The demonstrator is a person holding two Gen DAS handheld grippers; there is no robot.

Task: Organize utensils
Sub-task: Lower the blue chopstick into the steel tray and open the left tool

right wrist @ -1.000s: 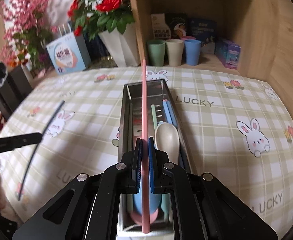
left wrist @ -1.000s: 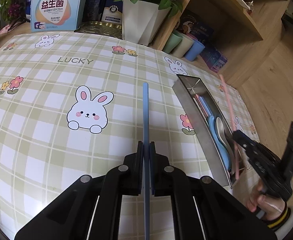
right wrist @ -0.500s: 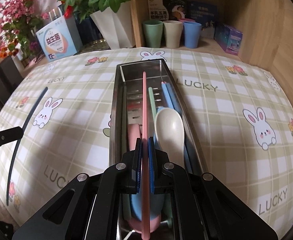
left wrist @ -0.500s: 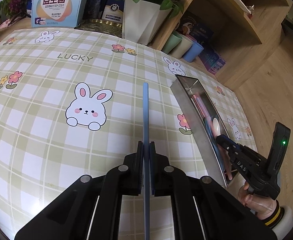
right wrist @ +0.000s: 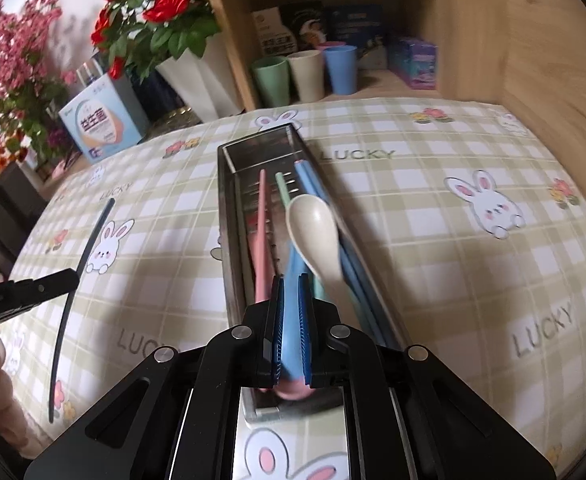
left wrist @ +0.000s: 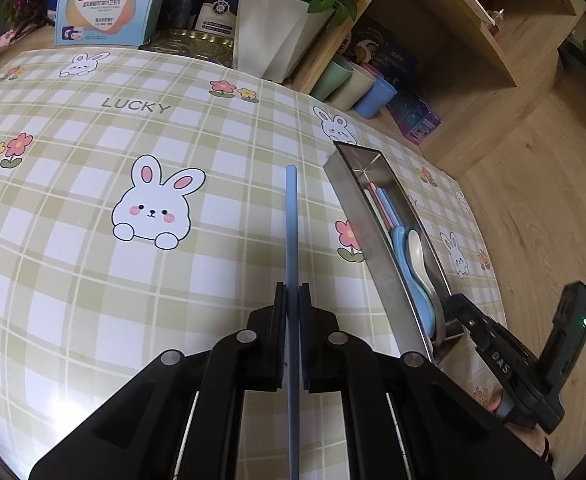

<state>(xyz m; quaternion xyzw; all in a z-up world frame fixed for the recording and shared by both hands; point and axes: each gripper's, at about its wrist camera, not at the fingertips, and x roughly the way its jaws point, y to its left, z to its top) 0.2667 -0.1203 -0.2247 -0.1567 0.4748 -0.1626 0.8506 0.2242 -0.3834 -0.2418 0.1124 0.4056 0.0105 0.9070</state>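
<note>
My left gripper [left wrist: 292, 296] is shut on a blue chopstick [left wrist: 291, 220], held above the checked tablecloth to the left of the steel utensil tray [left wrist: 367, 232]. In the right wrist view the pink chopstick [right wrist: 261, 232] lies free in the tray [right wrist: 229, 208] beside a cream spoon [right wrist: 315, 232], a green chopstick and blue chopsticks. My right gripper [right wrist: 291, 292] hovers over the tray's near end, its pads a small gap apart with nothing held between them. The left gripper [right wrist: 69, 280] and its blue chopstick [right wrist: 73, 280] show at the left there.
A white flower pot [left wrist: 269, 36] and a blue box [left wrist: 101, 4] stand at the table's back. Three cups [right wrist: 305, 76] and boxes sit in the wooden shelf behind the tray. The table edge lies close to the tray's right side.
My right gripper lowered the pink chopstick into the tray and let it go; it now lies among the utensils. My left gripper kept hold of the blue chopstick, barely moving.
</note>
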